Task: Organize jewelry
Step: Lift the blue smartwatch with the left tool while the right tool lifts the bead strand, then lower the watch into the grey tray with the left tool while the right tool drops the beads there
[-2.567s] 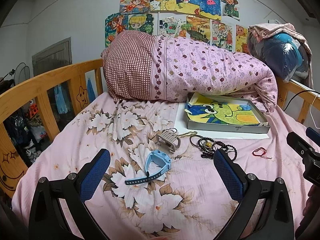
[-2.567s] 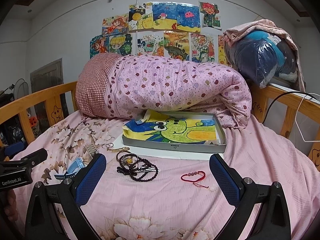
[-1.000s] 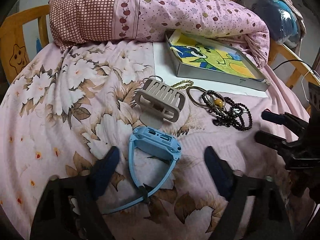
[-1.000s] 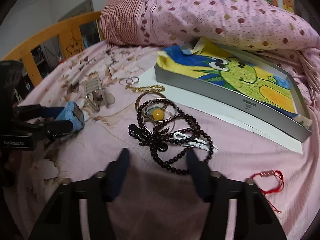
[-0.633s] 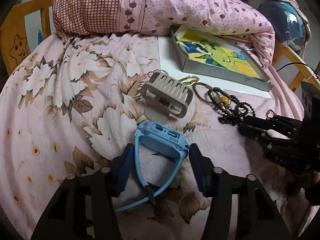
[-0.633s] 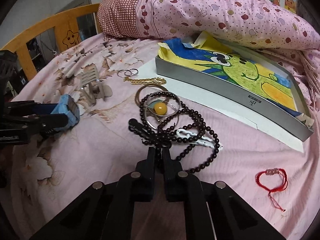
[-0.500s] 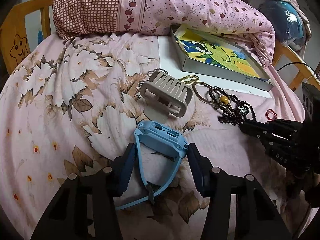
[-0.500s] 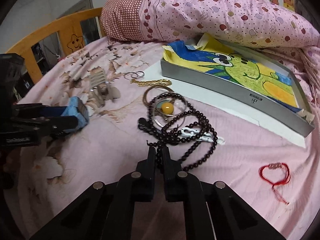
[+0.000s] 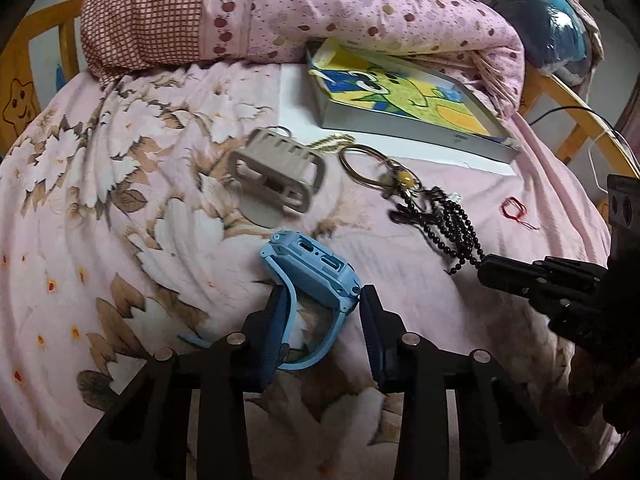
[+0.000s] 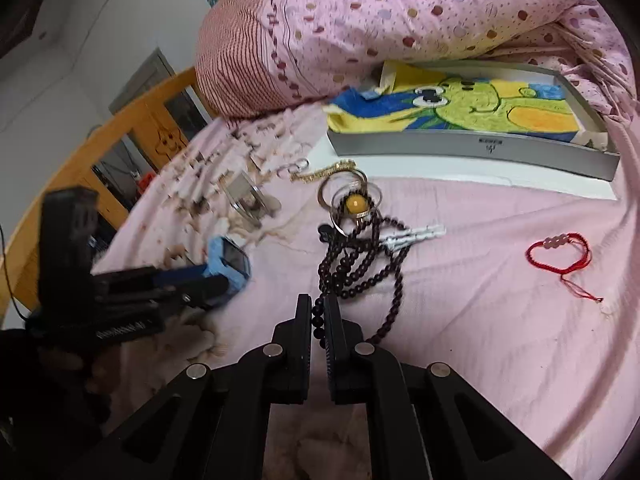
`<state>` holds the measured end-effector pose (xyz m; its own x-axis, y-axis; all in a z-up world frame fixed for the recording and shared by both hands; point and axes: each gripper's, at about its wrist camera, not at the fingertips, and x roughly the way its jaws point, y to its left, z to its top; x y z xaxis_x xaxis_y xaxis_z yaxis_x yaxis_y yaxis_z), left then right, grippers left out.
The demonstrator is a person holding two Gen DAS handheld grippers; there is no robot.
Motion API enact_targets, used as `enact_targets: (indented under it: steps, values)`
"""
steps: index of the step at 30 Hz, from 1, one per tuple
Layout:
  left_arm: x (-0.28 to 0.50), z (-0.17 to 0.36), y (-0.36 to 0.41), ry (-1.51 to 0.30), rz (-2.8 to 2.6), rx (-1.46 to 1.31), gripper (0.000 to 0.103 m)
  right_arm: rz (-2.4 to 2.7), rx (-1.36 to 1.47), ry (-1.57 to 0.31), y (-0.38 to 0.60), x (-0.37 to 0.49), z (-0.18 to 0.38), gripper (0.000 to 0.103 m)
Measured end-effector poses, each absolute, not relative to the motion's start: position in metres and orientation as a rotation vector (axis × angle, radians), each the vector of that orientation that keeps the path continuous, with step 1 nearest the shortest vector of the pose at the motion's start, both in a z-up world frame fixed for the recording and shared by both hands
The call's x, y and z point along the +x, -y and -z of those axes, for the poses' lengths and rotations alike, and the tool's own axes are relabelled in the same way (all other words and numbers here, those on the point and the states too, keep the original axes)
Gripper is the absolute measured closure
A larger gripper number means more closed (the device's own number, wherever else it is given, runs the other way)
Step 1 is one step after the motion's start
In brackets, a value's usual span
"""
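My right gripper (image 10: pixel 319 314) has its jaws pinched tight on a strand of the dark beads (image 10: pixel 352 264); the rest of the beads trail away from the tips across the pink sheet (image 10: pixel 480 340) toward the middle of the bed. At their far end they tangle with metal rings (image 10: pixel 348 196) around a yellow bead (image 10: pixel 354 203), and a white clip (image 10: pixel 412 235) lies against them.

My left gripper (image 9: pixel 322 308) is closing its jaws on the blue watch (image 9: pixel 310 270). The watch body sits just past the tips, tilted up, with the strap loop between the pads; the left pad touches the strap, and I cannot tell whether the right pad presses yet.

Beyond the watch lies a beige hair claw (image 9: pixel 276 170), then a gold chain (image 9: pixel 334 142) and small rings beside the white paper (image 9: pixel 296 104). A red string bracelet (image 10: pixel 558 252) lies alone toward the right edge of the bed, well apart from the beads.

On the paper, against the rolled quilt (image 10: pixel 400 20) at the head of the bed, stands a grey box (image 10: pixel 472 148) lined with a frog drawing (image 10: pixel 492 108). The box's front wall bears a small dark mark, too small to read. White lettering on my left gripper's side, in the right wrist view, is blurred and unreadable.
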<state>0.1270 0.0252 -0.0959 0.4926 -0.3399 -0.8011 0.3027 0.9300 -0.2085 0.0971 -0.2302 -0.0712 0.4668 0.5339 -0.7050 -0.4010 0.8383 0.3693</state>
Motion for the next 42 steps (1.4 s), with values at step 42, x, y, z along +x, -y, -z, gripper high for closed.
enact_targets:
  steps: [42]
  values:
    - [0.103, 0.052, 0.0, -0.845, 0.537, -0.127, 0.077, -0.63, 0.257, -0.663, 0.27, 0.119, -0.022, 0.097]
